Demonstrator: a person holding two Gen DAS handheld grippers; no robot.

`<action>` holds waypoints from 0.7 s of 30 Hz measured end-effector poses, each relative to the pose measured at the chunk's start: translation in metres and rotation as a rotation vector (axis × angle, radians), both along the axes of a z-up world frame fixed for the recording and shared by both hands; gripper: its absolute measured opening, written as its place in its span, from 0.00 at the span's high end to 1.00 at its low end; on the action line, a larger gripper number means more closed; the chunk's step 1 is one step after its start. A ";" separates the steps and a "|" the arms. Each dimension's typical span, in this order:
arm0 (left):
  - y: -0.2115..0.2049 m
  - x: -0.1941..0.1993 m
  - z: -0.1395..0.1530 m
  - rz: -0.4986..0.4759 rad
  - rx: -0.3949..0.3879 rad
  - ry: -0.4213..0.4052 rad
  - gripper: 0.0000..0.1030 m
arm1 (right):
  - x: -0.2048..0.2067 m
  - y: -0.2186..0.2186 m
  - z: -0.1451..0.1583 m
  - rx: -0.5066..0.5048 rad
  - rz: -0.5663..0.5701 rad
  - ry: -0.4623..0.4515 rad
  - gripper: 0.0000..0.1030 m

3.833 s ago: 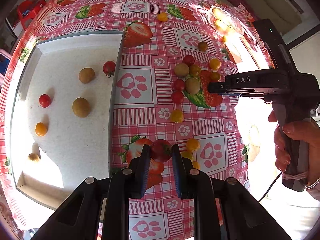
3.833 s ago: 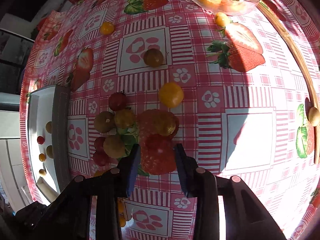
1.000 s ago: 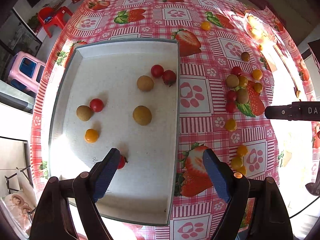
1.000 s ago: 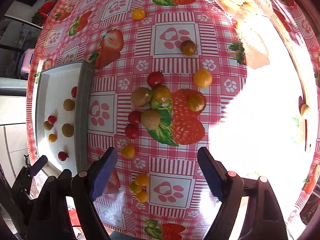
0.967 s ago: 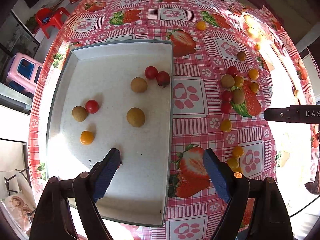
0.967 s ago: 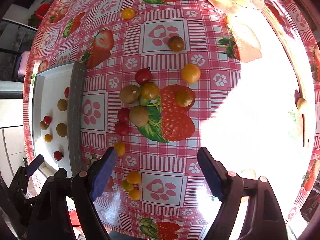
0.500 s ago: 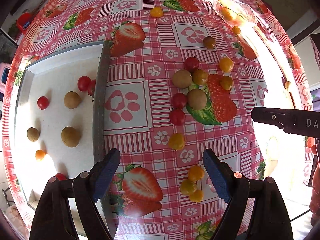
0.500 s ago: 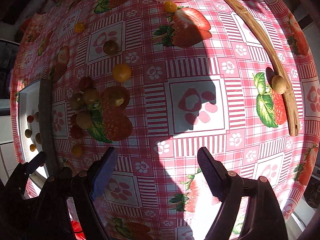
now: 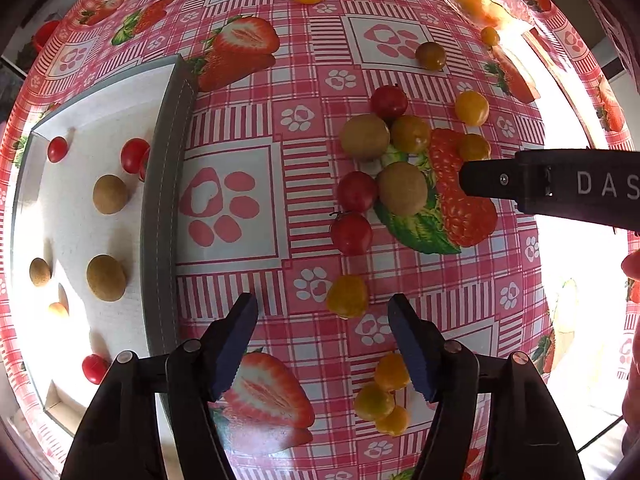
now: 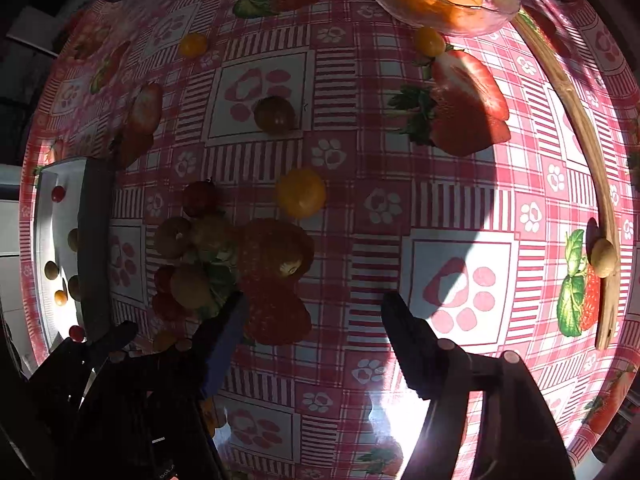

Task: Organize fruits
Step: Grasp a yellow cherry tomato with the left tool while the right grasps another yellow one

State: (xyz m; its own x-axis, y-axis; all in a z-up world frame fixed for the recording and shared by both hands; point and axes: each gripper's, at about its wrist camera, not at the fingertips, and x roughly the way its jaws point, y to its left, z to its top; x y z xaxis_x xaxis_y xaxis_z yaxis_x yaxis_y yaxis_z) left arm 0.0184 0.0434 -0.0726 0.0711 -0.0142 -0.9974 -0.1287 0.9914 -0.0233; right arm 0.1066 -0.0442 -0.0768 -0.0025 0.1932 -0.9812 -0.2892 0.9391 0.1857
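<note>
Left claw point(image 9: 322, 316) closing, empty, above a yellow tomato point(image 9: 347, 295); right claw point(image 10: 312, 312) closing, empty, over the desk point(image 10: 360, 208).

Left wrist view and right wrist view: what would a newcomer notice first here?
The red and pink checked tablecloth with printed strawberries and paw prints fills both views. A cluster of small red, yellow and brown round fruits lies loose at its middle, and more sit in the white rectangular tray with the grey rim at the left. The left tool, jaws closing, hovers around one yellow fruit.

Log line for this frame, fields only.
left gripper: closing, empty, above yellow tomato | right gripper: closing, empty | tray: holds fruits
</note>
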 end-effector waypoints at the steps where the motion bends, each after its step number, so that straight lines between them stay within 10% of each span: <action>1: -0.001 0.001 0.000 -0.002 0.000 -0.002 0.33 | 0.002 0.003 0.001 -0.003 0.006 -0.012 0.37; 11: 0.008 0.009 0.005 0.039 -0.025 -0.023 0.80 | 0.004 0.048 0.008 -0.007 0.055 -0.039 0.79; 21: 0.037 -0.015 0.025 0.071 -0.154 -0.069 0.80 | -0.032 -0.001 0.020 0.051 0.020 -0.018 0.79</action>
